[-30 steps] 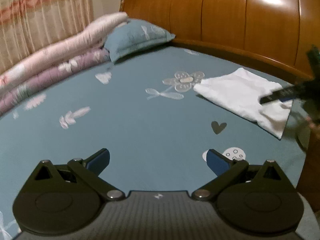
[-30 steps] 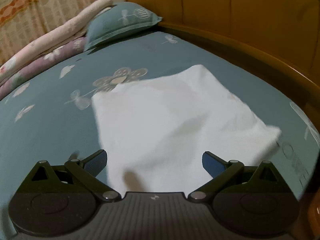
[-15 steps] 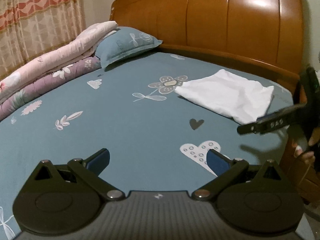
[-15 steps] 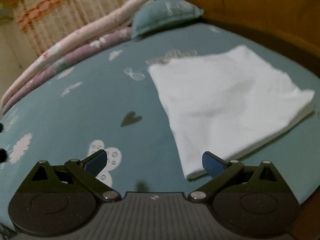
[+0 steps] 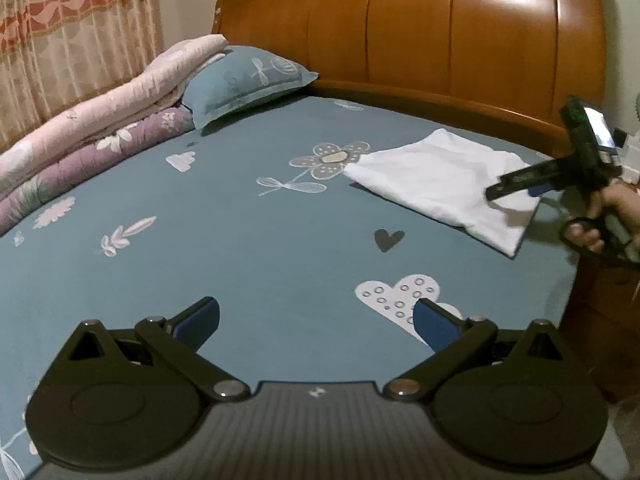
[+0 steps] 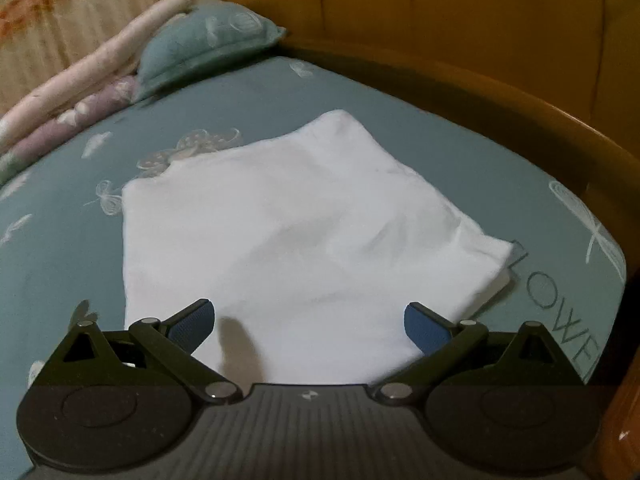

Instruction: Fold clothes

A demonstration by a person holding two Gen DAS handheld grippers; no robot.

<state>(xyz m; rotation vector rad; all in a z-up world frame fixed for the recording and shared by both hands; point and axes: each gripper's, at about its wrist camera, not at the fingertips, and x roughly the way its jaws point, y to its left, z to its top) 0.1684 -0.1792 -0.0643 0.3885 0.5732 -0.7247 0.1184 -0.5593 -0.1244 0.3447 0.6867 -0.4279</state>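
White folded garment [image 6: 288,236] lies flat near the bed's headboard-side edge, on the teal sheet [image 5: 240,248]; looks light, soft, floppy, likely to slide and unfold, so best pinched at a layered corner or doubled edge. Right gripper [image 6: 308,322] hovers over its near edge, fingers spread, holding nothing; left gripper [image 5: 316,320] spread too, well apart over bare sheet; no containers in view

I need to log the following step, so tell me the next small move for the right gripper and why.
Probably lower the right gripper onto the near edge of the folded white cloth garment and pinch it. Its jaws stand wide open with nothing between them, just above that edge, while the left gripper, also open, hangs over the bare teal patterned bedsheet, far from the garment.
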